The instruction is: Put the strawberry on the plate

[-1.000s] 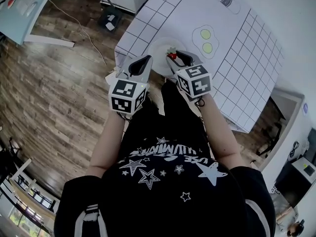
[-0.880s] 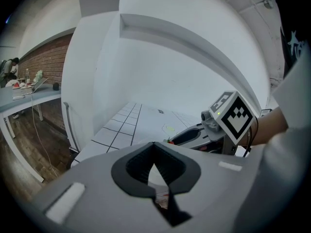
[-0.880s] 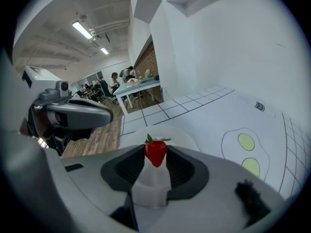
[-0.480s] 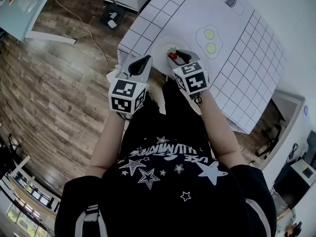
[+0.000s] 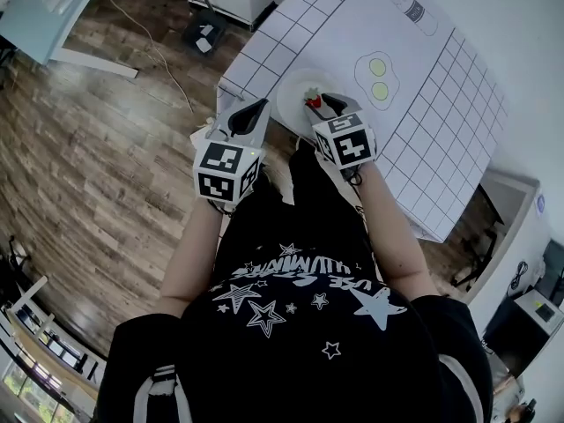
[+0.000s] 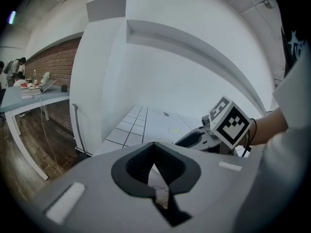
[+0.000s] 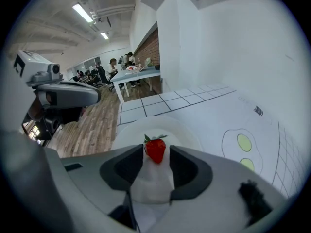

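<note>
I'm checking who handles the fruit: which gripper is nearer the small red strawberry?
Right. The right gripper has the red strawberry between its jaws, which have just been opening, over the white plate. The left gripper sits shut beside the plate, left of it in the head view.

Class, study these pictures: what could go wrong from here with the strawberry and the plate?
The jaws of the right gripper have just been opening with the strawberry between them; withdrawing could drag or topple it. The plate sits near the edge of the table, so a bump might shove it off.
</note>
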Demonstrator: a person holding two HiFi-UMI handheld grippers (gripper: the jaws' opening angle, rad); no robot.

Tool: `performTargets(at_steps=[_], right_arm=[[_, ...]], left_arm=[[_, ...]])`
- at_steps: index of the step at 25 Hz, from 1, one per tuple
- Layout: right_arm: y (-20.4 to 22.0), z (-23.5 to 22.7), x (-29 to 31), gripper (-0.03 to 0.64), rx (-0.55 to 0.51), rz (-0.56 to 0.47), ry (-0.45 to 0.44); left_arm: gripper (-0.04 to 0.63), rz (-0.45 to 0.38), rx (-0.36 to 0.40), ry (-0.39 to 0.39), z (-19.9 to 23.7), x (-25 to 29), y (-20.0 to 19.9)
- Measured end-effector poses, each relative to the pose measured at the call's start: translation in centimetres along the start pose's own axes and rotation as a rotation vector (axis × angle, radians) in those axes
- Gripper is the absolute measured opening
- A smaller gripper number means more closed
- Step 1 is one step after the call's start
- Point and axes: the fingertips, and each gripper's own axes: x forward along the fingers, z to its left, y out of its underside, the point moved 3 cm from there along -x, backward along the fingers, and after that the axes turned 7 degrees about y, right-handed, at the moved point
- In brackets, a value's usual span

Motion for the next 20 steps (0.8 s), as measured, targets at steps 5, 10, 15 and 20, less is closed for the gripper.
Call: performTargets(at_steps=[5, 10, 15, 20], right_arm=[[0.4, 0.1, -1.4, 0.164, 0.020, -0.015, 0.039], [0.6, 0.5, -4.1, 0.163, 0.041, -0.065, 0.107], [1.1, 1.3, -7.7, 0.163, 0.081, -0.138, 0.176], [1.5, 1.8, -10.5, 0.163, 0.114, -0.195, 0.197]], left_arm=[[0.009, -0.020, 0.009, 0.001, -0.4, -1.7, 0.1], [0.009, -0.040, 0.022, 0.028, -1.5, -3.6, 0.6], [0.009, -0.047, 0.037, 0.070, -3.2, -4.7, 1.5], [0.009, -0.054, 0.060, 0.104, -5.2, -5.1, 1.7]])
